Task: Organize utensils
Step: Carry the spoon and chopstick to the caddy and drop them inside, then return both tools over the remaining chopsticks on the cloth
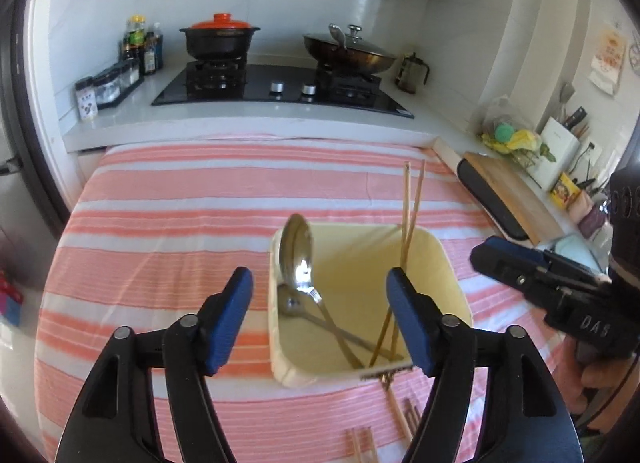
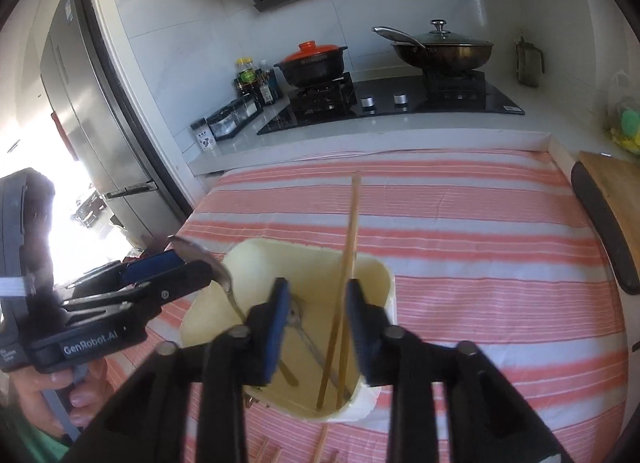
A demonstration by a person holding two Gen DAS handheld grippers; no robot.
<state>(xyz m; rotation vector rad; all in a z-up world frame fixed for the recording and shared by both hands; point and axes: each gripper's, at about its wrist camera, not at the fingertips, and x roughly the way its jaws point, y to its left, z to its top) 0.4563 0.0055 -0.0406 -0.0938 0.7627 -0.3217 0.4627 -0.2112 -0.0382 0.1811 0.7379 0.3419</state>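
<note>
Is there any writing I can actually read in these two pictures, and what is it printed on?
"GenRobot.AI": white letters on the black body of the left gripper, in the right wrist view.
"DAS": pale letters on the body of the right gripper, in the left wrist view.
Too small or blurred to read: the labels on the sauce bottles, the white spice jar, the wall calendar and the yellow packet.

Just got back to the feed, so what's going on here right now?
A person is sorting utensils into the cream bin on the striped cloth. Spoons and chopsticks already stand inside it. Both the left tool and the right tool hover open over the bin, holding nothing. More chopsticks lie on the cloth at the near edge.
</note>
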